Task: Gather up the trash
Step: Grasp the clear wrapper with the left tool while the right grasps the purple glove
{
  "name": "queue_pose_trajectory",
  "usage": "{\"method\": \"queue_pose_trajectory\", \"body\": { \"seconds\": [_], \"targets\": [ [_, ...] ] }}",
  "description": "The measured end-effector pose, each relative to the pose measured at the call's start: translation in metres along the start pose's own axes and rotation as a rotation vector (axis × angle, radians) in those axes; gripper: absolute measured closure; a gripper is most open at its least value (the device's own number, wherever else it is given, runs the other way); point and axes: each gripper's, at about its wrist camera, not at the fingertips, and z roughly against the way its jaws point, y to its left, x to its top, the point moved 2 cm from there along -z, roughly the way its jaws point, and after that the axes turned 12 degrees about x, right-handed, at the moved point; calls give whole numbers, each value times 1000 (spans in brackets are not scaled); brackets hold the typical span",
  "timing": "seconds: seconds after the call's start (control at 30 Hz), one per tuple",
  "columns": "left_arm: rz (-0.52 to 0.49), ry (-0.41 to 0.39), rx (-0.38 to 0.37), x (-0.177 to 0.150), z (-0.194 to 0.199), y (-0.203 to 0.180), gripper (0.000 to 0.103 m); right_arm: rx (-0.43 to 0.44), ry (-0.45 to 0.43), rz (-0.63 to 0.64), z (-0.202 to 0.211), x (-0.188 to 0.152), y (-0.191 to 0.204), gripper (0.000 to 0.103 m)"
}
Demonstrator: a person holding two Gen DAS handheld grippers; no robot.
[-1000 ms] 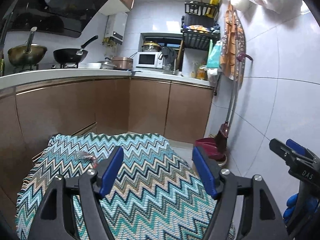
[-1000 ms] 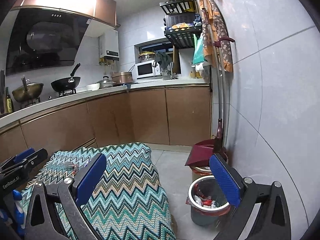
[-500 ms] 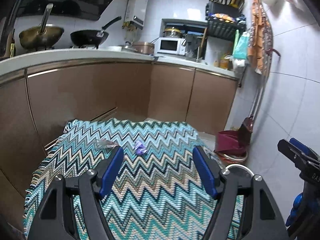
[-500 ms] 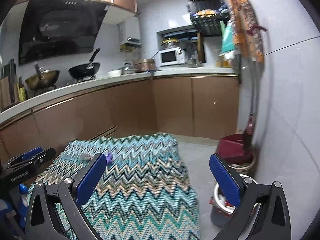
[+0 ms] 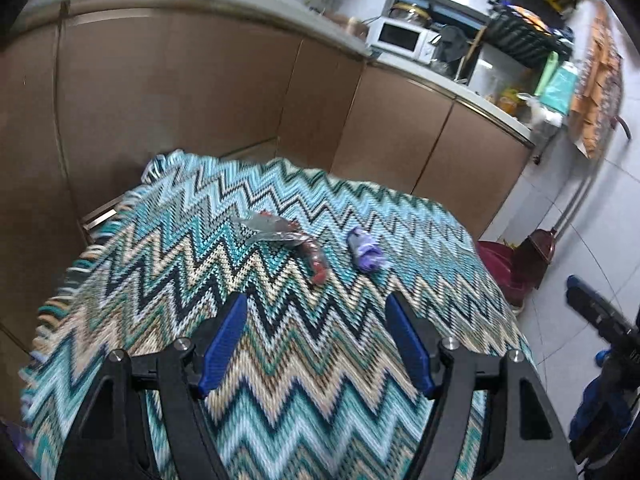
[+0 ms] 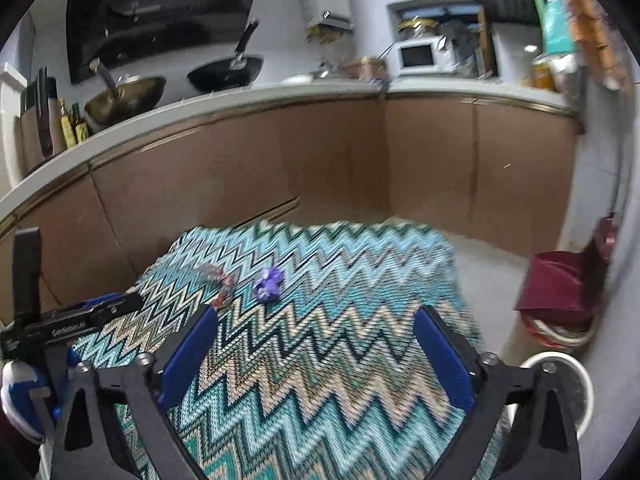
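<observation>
A clear and red plastic wrapper (image 5: 288,236) and a crumpled purple wrapper (image 5: 366,254) lie on a table covered with a zigzag cloth (image 5: 280,360). They also show in the right wrist view, the clear wrapper (image 6: 218,282) left of the purple wrapper (image 6: 269,284). My left gripper (image 5: 316,308) is open and empty, just short of both wrappers. My right gripper (image 6: 316,316) is open and empty, above the cloth (image 6: 320,360) and nearer than the wrappers. A round metal trash bin (image 6: 568,384) stands on the floor at the right.
Brown kitchen cabinets (image 6: 360,160) run behind the table, with pans and a microwave (image 6: 424,56) on the counter. A dark red dustpan (image 6: 560,284) stands over a basin by the tiled right wall. The other gripper shows at each view's edge.
Both grippers have tilted down and moved forward over the table. The wrappers have come into fuller view and closer. Both stay open.
</observation>
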Motion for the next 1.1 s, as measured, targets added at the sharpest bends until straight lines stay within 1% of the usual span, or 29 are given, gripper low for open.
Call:
{"method": "queue_pose_trajectory", "body": {
  "seconds": [0.07,0.1,0.13,0.17,0.23,0.33,0.4,0.43,0.47,0.5,0.53,0.57,0.67,0.7,0.73,0.77,0.83,0.87,0.9,0.97,1.03,1.1],
  "targets": [
    [38,42,-24,9,-26,5,33,38,36,-9,-26,2,-3,17],
    [51,55,-36,12,-36,5,33,52,59,-7,-42,2,-3,22],
    [67,74,-47,18,-50,4,33,59,72,-6,-49,1,-3,25],
    [79,88,-52,22,-62,3,34,73,95,-5,-65,1,-4,26],
    [99,116,-66,31,-85,1,34,94,129,-2,-88,2,-5,31],
    [139,169,-87,44,-123,-3,34,121,167,6,-116,2,-5,34],
    [153,196,-83,50,-142,-5,36,134,190,15,-132,3,-5,35],
    [155,204,-79,52,-149,-4,42,139,197,18,-138,4,-4,37],
    [157,220,-75,53,-157,-4,51,151,209,19,-147,5,-3,37],
    [160,236,-74,53,-165,-3,56,160,218,20,-154,6,-3,38],
    [158,245,-73,54,-170,-2,65,168,228,21,-162,8,-3,38],
    [154,251,-69,53,-173,-2,71,174,239,22,-170,8,-3,38],
    [140,252,-63,51,-179,0,77,191,272,18,-193,8,-2,40],
    [136,249,-66,51,-179,0,81,196,285,15,-201,7,-2,43],
    [129,244,-68,50,-179,0,83,197,298,11,-208,7,-2,47],
    [125,239,-69,50,-178,0,85,195,307,7,-214,6,-3,50],
    [118,227,-69,47,-173,1,87,187,328,-4,-224,2,-5,61],
    [108,217,-64,46,-168,1,87,188,335,-8,-227,1,-6,64],
    [95,204,-53,45,-163,0,88,194,337,-14,-230,0,-6,71],
    [66,173,-30,43,-150,-3,88,201,325,-21,-229,-1,-6,73],
    [42,144,-9,42,-136,-6,88,203,309,-30,-221,-2,-8,78],
    [9,110,9,38,-118,-11,88,200,292,-32,-208,-3,-10,78]
  ]
}}
